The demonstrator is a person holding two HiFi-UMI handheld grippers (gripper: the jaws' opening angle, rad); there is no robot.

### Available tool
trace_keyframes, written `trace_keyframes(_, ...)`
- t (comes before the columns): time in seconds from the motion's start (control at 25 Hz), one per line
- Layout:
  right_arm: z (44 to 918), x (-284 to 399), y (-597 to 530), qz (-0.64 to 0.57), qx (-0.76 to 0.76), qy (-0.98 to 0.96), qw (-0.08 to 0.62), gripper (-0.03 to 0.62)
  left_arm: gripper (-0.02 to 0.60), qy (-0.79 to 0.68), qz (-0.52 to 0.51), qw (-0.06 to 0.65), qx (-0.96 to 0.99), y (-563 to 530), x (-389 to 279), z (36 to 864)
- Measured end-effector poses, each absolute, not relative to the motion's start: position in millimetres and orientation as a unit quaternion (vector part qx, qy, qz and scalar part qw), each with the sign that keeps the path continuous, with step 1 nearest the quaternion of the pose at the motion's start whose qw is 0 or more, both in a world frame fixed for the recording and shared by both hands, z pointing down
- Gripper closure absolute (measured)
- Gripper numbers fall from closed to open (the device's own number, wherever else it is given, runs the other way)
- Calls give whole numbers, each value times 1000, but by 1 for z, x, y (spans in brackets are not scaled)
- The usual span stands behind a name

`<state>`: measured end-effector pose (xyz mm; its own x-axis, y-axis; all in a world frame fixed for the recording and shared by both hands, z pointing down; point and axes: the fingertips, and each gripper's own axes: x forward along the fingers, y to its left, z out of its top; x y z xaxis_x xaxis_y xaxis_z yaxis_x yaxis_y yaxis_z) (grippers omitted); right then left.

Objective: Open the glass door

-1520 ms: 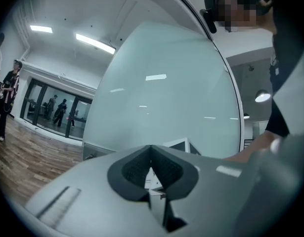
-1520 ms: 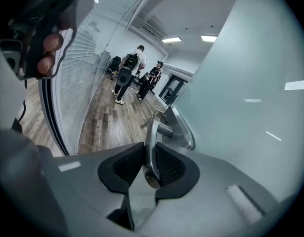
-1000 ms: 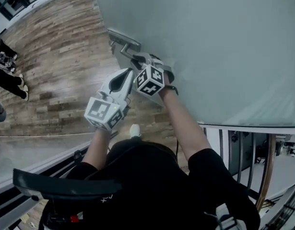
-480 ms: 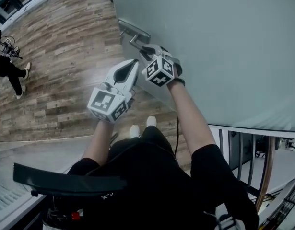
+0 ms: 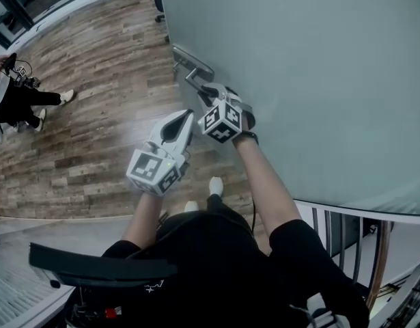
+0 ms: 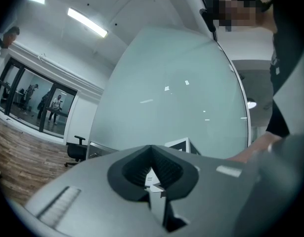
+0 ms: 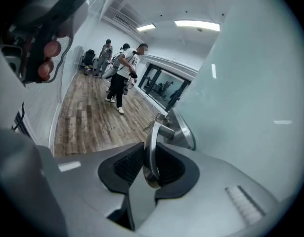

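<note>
**Right tongs clamped on the door handle, left tongs idle beside them**

Head view: the glass door point(image 5: 312, 74) fills the upper right of the frame, its edge running down toward 5 o'clock. The metal handle point(image 5: 193, 65) sits on that edge, and its lever reaches from the mounting plate toward 5 o'clock, straight into the right tongs point(image 5: 204, 91). The left tongs point(image 5: 184, 119) hang just beside them at about 7 o'clock, over the wood floor point(image 5: 93, 121), touching neither handle nor door. The right hand is plainly the nearer one and the only one on the handle.

Left gripper view: the left tongs point(image 6: 152, 180) have their jaws together with nothing between them. The door point(image 6: 166, 93) rises ahead from 12 to 2 o'clock.

Right gripper view: the right tongs point(image 7: 149, 171) are clamped on the handle point(image 7: 152, 144). The lever runs lengthwise between the pads, its free end toward 6 o'clock and its pivot at 12 o'clock. The door point(image 7: 255, 107) stands at 3 o'clock and people point(image 7: 121, 73) stand far off at 11 o'clock.

The next move probably turns on that pivot: the lever's axis lines up with the tongs, so the door likely swings by this grip alone.
</note>
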<state>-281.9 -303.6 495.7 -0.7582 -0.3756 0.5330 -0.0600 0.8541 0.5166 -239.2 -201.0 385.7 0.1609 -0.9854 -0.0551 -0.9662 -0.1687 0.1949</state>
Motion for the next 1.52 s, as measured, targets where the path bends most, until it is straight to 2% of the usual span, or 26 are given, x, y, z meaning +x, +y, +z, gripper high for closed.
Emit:
trace_keyframes(0.44, 476, -272, -397, -210, 147, -908, 332, 519, 581, -646, -75, 56, 758, -308, -222, 365)
trace_keyframes(1.0, 475, -259, -458, -190, 197, -897, 347, 519, 581, -670, -56, 78, 736, -345, -244, 371)
trace_keyframes(1.52, 481, -229, -500, -185, 249, -886, 344, 519, 581, -601, -66, 70, 793, -416, -252, 375)
